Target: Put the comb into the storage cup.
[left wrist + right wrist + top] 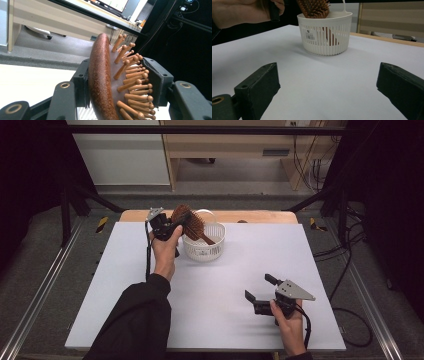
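My right gripper (259, 291) rests low on the white table top (225, 285), near the front right of the table, held in my right hand (290, 325); its jaws stand wide apart with nothing between them, and in the right gripper view they frame bare table. My left forearm, in a dark sleeve (135, 320), reaches forward across the left half of the table, and my left hand (165, 252) holds the left gripper (172, 225) raised at the far side. That gripper is clamped on a wooden hairbrush (192, 225): in the left gripper view one pad presses the smooth brown back of the brush head (100, 82) and the other pad bears on the wooden bristle pins (135, 82). The brush is tilted, head up beside the gripper, handle slanting down into a white slatted plastic basket (204, 247). In the right gripper view the brush handle (329, 36) shows through the basket slats (324, 37), with the head above the rim; I cannot tell whether the handle touches the basket floor. The basket stands on the table, just right of my left hand, well apart from my right gripper. Beyond the white top, a strip of wooden table edge (250, 216) shows, then grey floor and a light wooden cabinet (225, 145).
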### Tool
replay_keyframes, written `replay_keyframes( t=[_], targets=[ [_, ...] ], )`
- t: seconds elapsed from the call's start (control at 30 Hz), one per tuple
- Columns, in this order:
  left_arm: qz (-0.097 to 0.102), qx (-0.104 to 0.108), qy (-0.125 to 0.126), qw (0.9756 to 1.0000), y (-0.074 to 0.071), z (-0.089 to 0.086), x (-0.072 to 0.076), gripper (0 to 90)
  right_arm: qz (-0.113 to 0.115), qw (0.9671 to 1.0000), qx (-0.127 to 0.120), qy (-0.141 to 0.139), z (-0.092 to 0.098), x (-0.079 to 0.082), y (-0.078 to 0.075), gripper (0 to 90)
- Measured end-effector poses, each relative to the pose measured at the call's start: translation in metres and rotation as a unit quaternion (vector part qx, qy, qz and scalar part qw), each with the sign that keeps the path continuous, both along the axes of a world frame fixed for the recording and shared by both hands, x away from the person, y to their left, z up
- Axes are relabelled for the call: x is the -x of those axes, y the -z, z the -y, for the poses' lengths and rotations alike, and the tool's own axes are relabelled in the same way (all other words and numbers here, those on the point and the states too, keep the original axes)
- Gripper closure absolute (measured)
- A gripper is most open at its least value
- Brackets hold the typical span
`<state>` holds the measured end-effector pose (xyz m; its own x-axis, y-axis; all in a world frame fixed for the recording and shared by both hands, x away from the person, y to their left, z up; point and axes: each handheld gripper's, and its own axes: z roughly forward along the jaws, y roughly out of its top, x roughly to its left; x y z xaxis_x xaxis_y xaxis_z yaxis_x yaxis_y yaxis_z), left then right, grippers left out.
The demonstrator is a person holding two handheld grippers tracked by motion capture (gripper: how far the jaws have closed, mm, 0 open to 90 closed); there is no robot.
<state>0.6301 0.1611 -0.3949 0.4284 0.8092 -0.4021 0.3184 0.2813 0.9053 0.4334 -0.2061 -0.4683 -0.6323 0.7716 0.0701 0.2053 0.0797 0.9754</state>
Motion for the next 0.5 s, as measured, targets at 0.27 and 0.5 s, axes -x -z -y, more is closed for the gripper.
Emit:
replay_keyframes(
  t=[0.27,0.5],
  targets=[
    [-0.002,0.003,-0.003,1.0000,0.0016,-0.0019,0.0012,44.9,0.000,1.0000,0.000,-0.001,-0.0002,0.0002,0.0000,5.1],
    [-0.005,0.006,-0.007,0.9999,0.0047,-0.0050,0.0022,44.5,-0.001,1.0000,0.001,-0.002,-0.0004,0.0003,0.0001,5.0]
  ],
)
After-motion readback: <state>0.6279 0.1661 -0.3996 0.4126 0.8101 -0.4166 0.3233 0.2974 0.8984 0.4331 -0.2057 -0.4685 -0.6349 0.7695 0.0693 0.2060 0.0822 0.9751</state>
